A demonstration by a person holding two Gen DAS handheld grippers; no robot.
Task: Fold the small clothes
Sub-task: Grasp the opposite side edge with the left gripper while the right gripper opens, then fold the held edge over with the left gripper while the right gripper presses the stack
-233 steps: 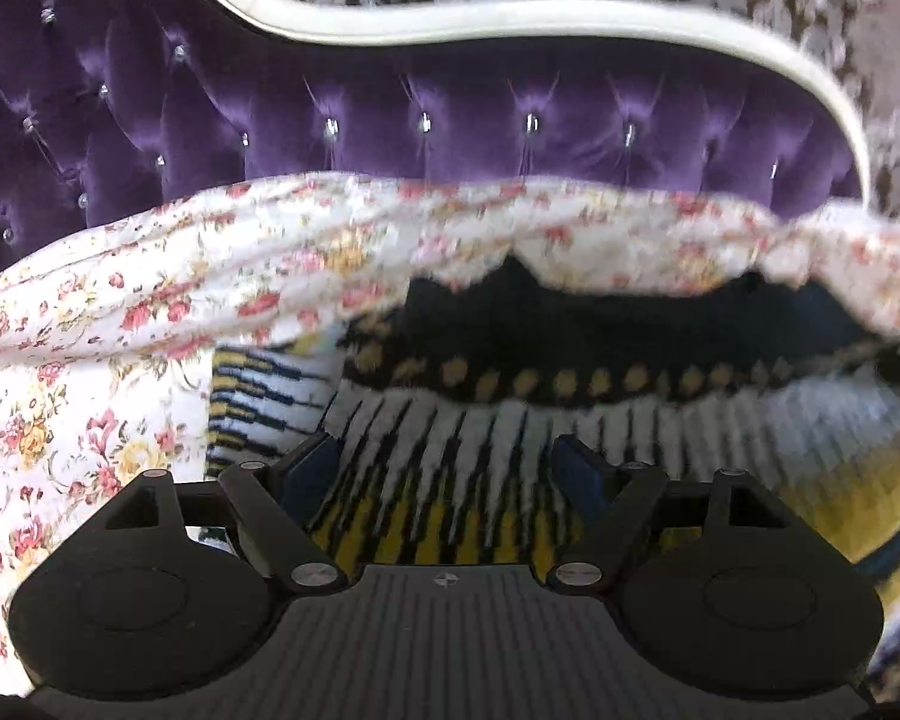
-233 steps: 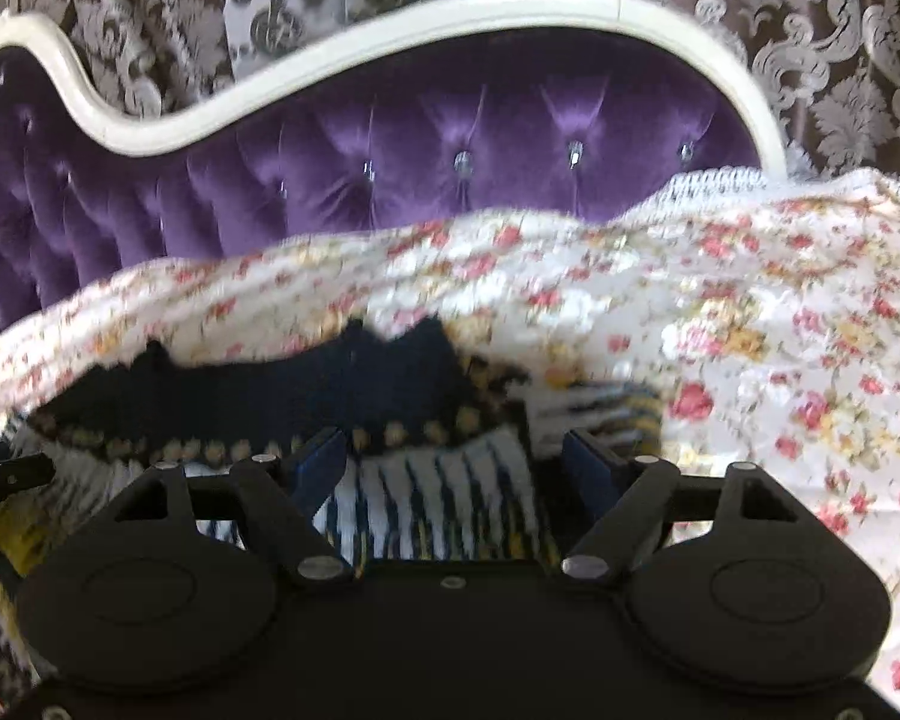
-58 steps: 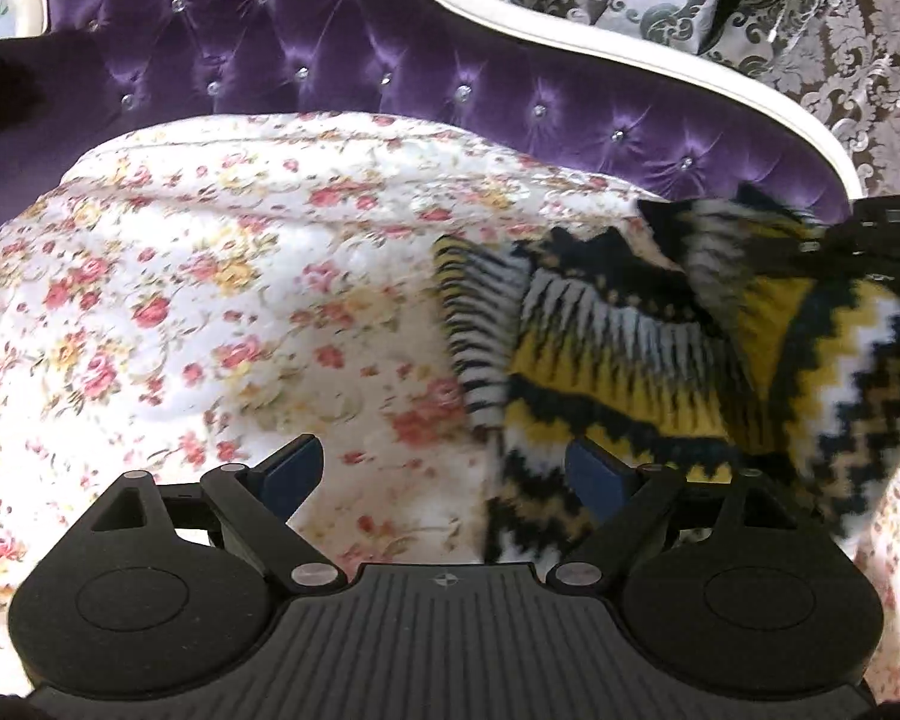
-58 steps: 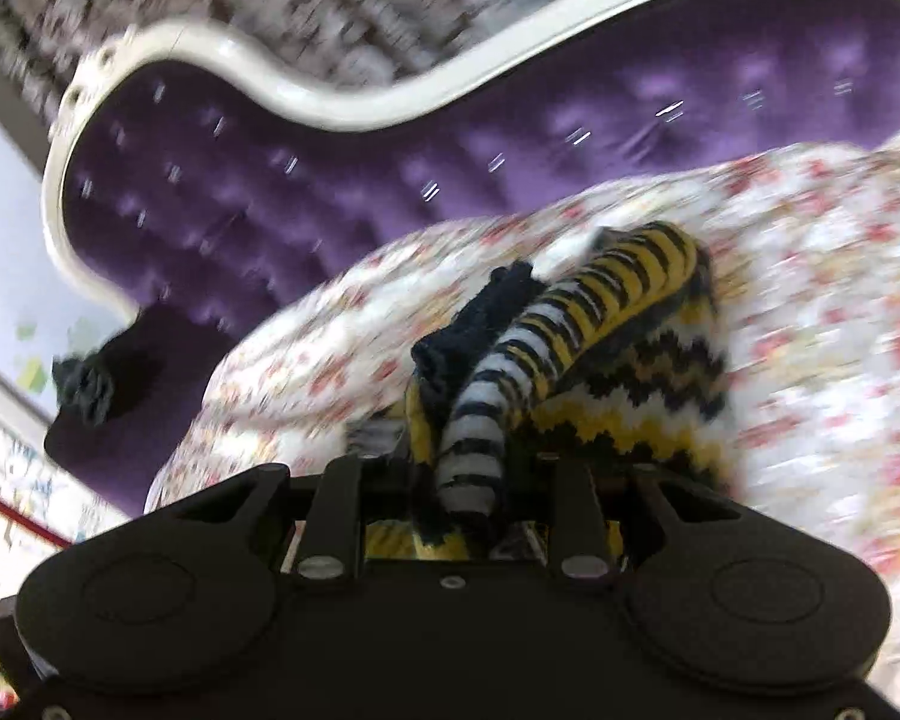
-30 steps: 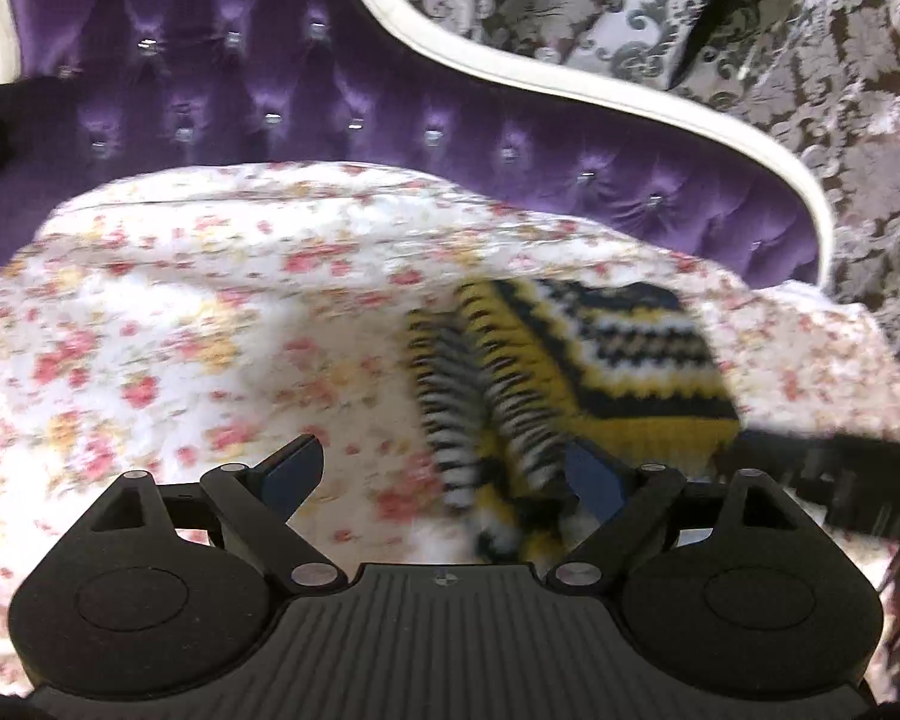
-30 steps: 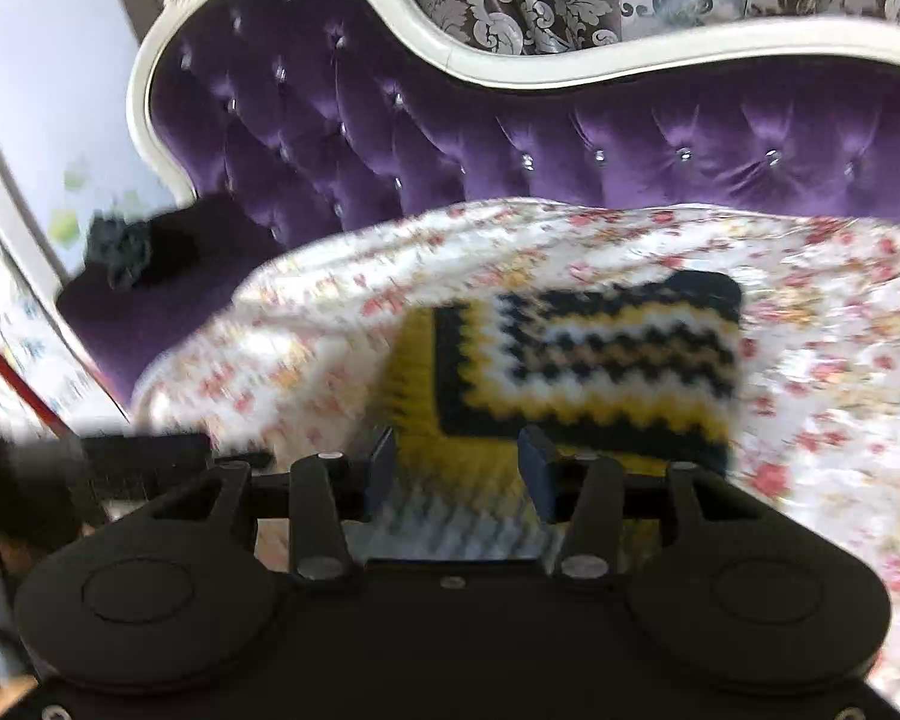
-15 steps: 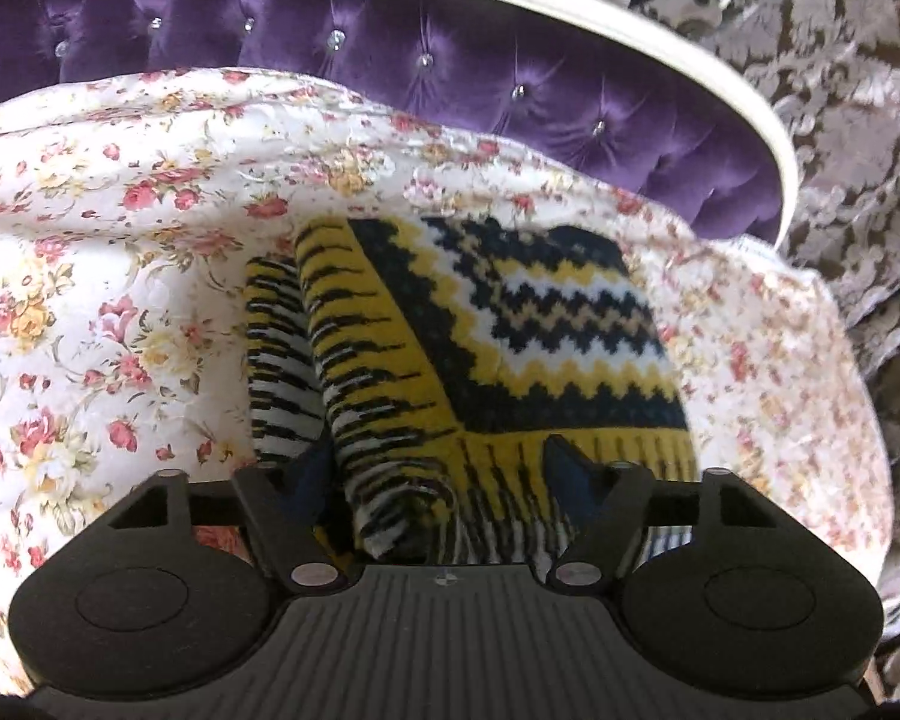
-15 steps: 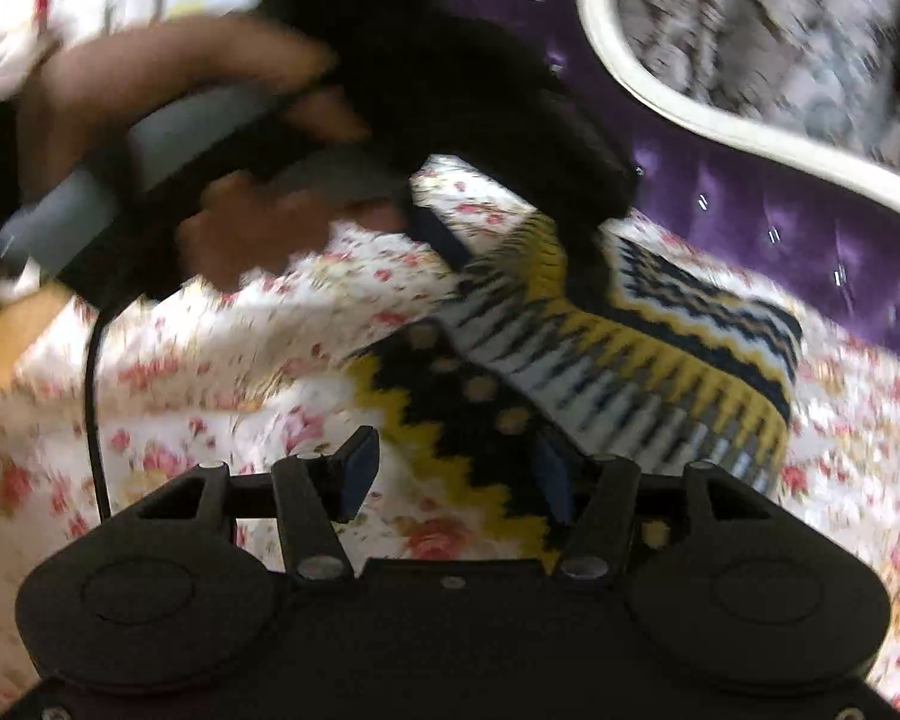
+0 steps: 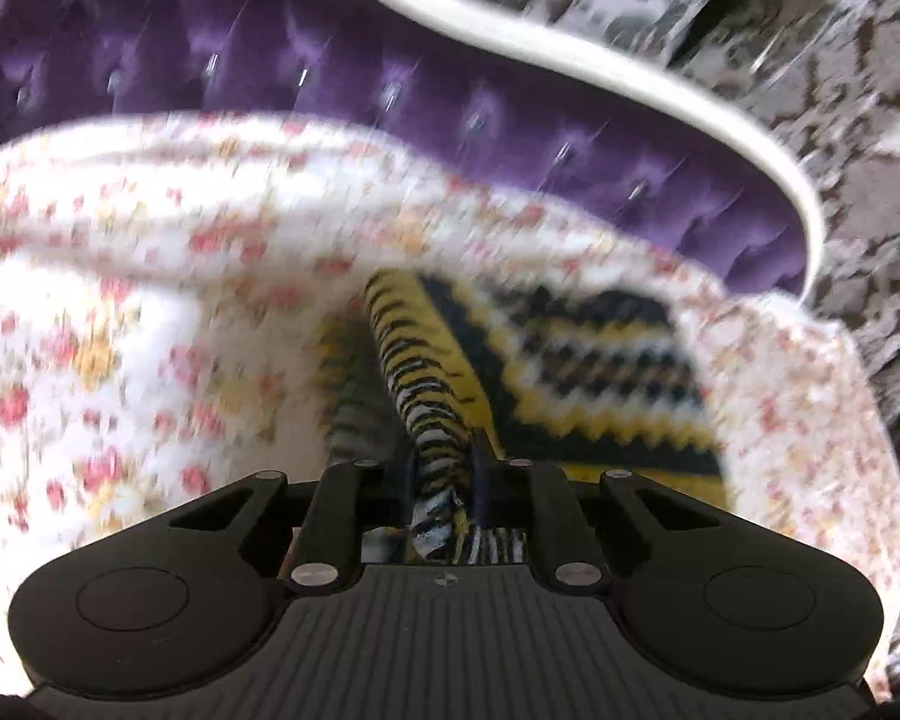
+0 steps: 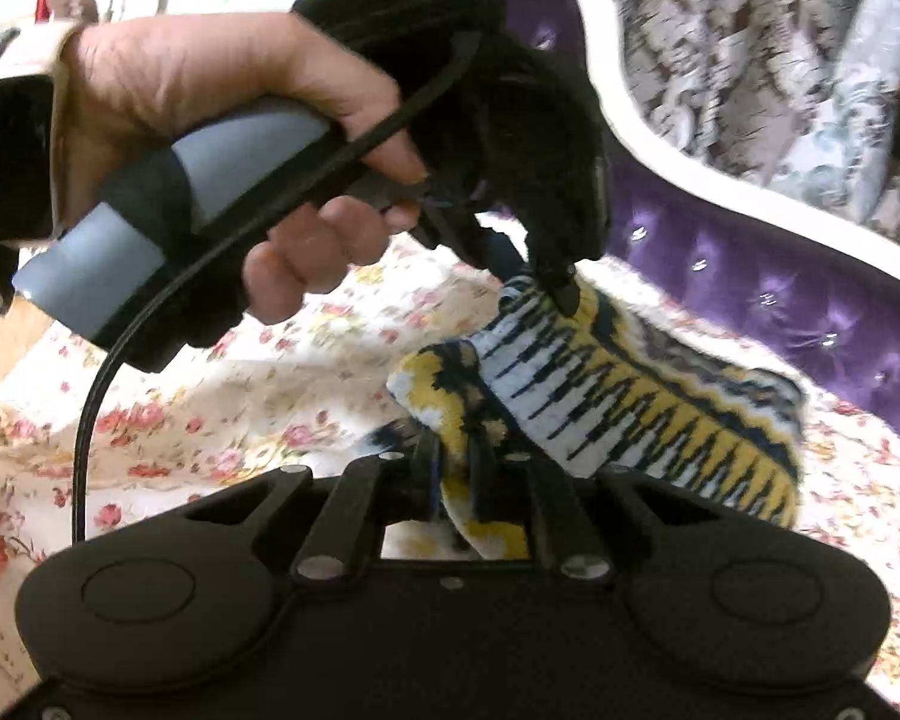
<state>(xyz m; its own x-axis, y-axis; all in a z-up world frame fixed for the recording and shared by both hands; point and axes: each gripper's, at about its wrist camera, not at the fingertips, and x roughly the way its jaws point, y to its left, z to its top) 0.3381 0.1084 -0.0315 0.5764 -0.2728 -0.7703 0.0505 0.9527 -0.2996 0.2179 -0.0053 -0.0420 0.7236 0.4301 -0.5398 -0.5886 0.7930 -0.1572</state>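
Knitted sweater [image 10: 642, 414]: soft, thick, floppy, lying partly folded on floral bedspread [image 10: 240, 396] near purple headboard [image 9: 390, 120]; left claw [image 9: 444, 468] and right claw [image 10: 453, 474] are both pinching its near edge, likely best hold.

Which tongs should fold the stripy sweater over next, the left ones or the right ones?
Probably both together. The left tongs and the right tongs are each shut on the same near edge of the sweater, so neither looks better placed on the floral sheet.
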